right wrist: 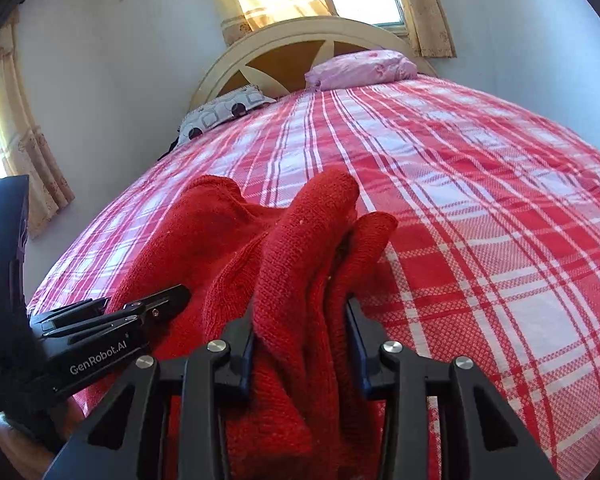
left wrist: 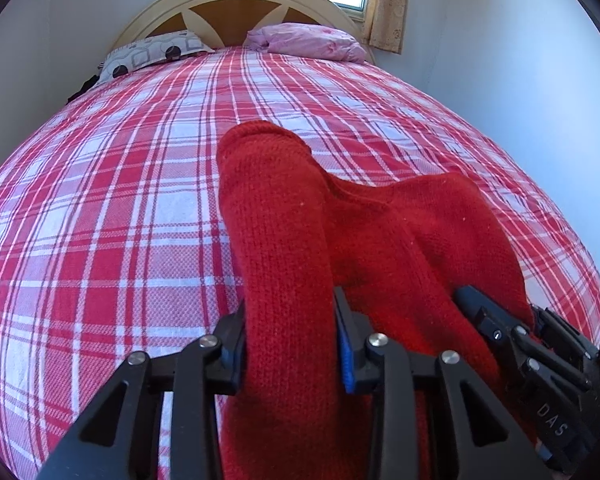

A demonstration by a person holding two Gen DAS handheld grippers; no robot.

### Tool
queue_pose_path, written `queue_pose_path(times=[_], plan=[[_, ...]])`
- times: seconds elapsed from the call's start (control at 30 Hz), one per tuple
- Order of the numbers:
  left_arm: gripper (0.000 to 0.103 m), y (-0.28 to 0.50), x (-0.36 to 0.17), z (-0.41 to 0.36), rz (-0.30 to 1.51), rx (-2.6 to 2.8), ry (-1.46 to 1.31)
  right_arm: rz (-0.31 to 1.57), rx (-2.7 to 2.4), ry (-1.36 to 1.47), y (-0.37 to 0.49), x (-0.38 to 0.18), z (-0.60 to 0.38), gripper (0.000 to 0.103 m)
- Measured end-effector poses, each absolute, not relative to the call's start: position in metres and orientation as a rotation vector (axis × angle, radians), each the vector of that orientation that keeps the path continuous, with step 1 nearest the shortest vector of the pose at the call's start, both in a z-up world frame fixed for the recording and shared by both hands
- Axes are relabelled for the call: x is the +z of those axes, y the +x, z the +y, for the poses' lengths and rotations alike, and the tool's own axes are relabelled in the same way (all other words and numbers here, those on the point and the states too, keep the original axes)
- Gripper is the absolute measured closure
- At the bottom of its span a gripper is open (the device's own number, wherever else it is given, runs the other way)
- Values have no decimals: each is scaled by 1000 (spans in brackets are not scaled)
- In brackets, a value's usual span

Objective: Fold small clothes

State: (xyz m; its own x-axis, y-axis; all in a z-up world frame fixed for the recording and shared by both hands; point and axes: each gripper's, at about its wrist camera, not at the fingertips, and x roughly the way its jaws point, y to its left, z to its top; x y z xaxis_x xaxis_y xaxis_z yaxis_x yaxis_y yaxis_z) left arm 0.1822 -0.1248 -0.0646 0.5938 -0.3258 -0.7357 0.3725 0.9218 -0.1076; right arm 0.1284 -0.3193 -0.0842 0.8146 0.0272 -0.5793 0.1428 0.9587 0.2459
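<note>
The left gripper [left wrist: 290, 344] has its jaws closed on a thick roll of the red knit [left wrist: 380, 240]. The right gripper [right wrist: 300, 344] has its jaws closed on a bunch of the same cloth, squeezed into several layers. The two grippers sit close, side by side, near the foot of the bed [left wrist: 120, 200]. The knit lies over the checked bedspread in front of them, with its near end pinched up in the jaws.

This looks like the start or middle of a fold. To do it well, both grippers should likely move together, at the same height, so the cloth does not twist. The pinched edge should be laid down flat and lined up with the edge below it. The right side holds a messy clump, so it may need a shake to come smooth.

The knit is soft, fuzzy and thick, with small bumpy stitches. It bends in round folds, not sharp ones. The bedspread is thin woven cloth, red and white squares, pulled quite flat. Two pillows [left wrist: 308, 40] lie by the curved headboard [left wrist: 236, 4].
</note>
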Motion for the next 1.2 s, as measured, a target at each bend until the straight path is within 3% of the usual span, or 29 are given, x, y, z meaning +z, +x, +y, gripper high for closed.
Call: queue_pose_path(times=[0.8, 1.2], plan=[[67, 139, -43, -88, 815, -409, 70, 589, -4, 431, 78, -62, -292, 73], [68, 141, -28, -43, 776, -330, 38, 574, 98, 441, 93, -45, -249, 73]])
